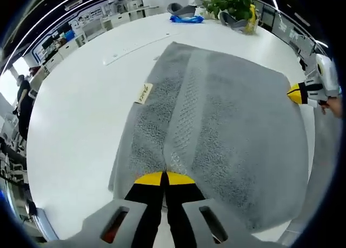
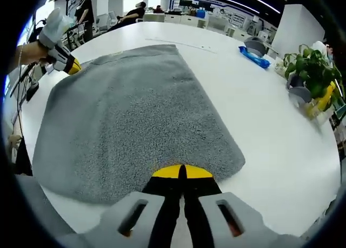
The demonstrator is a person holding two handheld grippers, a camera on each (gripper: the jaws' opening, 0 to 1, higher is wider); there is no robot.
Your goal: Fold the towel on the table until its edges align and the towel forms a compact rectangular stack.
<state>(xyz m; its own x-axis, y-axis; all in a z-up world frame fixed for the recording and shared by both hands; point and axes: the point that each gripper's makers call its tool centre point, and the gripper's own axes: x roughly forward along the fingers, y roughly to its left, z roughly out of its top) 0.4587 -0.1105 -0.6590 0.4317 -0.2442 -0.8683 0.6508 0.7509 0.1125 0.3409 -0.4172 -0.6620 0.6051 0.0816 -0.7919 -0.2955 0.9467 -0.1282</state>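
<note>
Gripping the towel (image 1: 216, 124) at two points along its edges, both tools appear positioned to lift and carry fabric over for a fold.

Left gripper (image 1: 164, 178): the yellow-tipped jaws stand pressed together at the lower centre of the left gripper view, pinching the near hem where a woven band runs up the cloth. Right gripper (image 2: 181, 171): jaws likewise closed, at the lower centre of the right gripper view, clamped on the towel's near edge. Each tool also appears in the other's view, at the right edge of the left gripper view and at the upper left of the right gripper view, touching the towel's border.

The towel lies spread flat on the white table (image 1: 81, 107), occupying the middle of both frames. Judged from this layout, no fold is complete yet.

Materials:
- Towel: grey terry, looped pile, one smoother patterned stripe, rounded corners; soft and limp, likely to sag when raised.
- Label (image 1: 144, 93): small pale tag on the towel's left edge.
- Table: smooth, glossy, round-edged.
- Potted plant (image 2: 309, 69): leafy, at the far right, well apart from the towel.
</note>
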